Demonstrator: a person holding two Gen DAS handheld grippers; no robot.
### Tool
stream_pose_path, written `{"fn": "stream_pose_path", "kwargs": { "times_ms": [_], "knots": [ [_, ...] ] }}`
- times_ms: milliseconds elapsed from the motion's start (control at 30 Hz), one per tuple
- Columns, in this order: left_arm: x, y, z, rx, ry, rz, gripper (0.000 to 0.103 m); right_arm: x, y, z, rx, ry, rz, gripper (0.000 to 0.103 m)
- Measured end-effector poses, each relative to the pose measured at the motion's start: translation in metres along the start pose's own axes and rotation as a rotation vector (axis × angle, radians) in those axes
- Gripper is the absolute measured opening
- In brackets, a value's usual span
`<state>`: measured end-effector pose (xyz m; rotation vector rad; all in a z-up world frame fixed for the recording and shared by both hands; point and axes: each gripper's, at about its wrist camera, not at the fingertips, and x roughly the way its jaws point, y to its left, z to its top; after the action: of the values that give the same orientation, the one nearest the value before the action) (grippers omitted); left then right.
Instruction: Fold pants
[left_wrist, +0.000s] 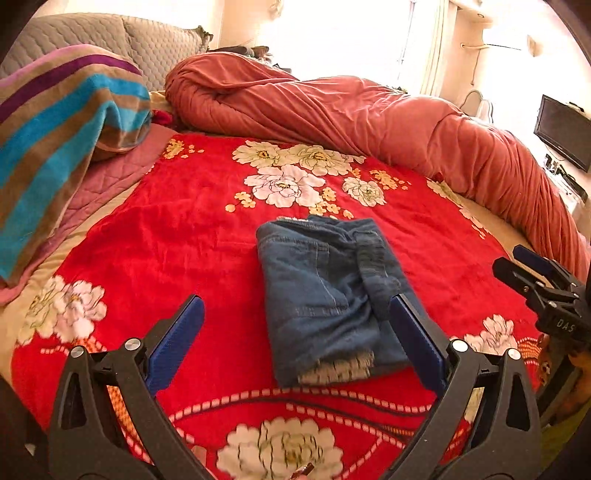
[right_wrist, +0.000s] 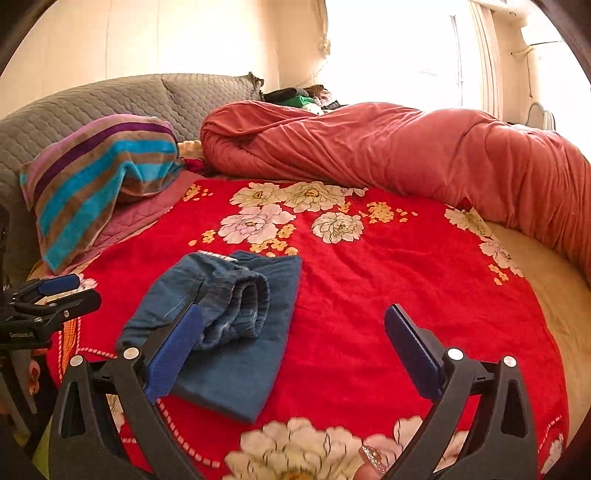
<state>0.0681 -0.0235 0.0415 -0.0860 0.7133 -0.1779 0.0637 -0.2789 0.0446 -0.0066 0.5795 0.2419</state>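
A: Blue-padded fingers (left_wrist: 177, 343) of the left gripper (left_wrist: 295, 332) fill the near edge of the left wrist view. Spread wide, nothing between them.

B: Right gripper (right_wrist: 295, 350): likewise wide and empty. Its left pad overlaps the pants (right_wrist: 229, 332) in its own view, but contact cannot be told.

A: Pants location: a compact denim bundle on the red floral blanket (left_wrist: 184, 229), middle of the bed, just past the left gripper's tips toward 12 o'clock. In the right wrist view the bundle sits at about 10 o'clock from the finger gap.

B: Long axis in the left view: roughly 6 to 12 o'clock, slightly tilted toward 11. Frayed pale hems at the near 6 o'clock end; waistband and more pale fraying at the far end.

A: Judgement: the fold looks finished. Risks?

B: The gathered elastic waistband on top stands bulky, so the top layer could spring open unaided. A pad snagging the denim would drag the stack crooked on the plush blanket.

A: Salmon duvet (left_wrist: 369, 110) at 12 to 2 o'clock and striped towel (left_wrist: 62, 122) at 10 o'clock, both well apart from the bundle.
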Motion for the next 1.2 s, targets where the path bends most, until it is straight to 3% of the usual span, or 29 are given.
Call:
{"fn": "stream_pose_path", "kwargs": {
  "times_ms": [333, 800, 1200],
  "knots": [
    [-0.031, -0.012, -0.029, 0.036, 0.002, -0.008, 0.093, -0.031, 0.002, -0.019, 0.025, 0.002, -0.006, 0.098],
    [-0.044, -0.011, -0.058, 0.037, 0.051, 0.001, 0.093, -0.045, 0.013, -0.047, 0.004, 0.052, 0.001, 0.098],
    [-0.031, 0.000, -0.074, -0.005, 0.117, 0.013, 0.093, -0.024, 0.027, -0.083, 0.031, 0.143, 0.001, 0.098]
  ]
}}
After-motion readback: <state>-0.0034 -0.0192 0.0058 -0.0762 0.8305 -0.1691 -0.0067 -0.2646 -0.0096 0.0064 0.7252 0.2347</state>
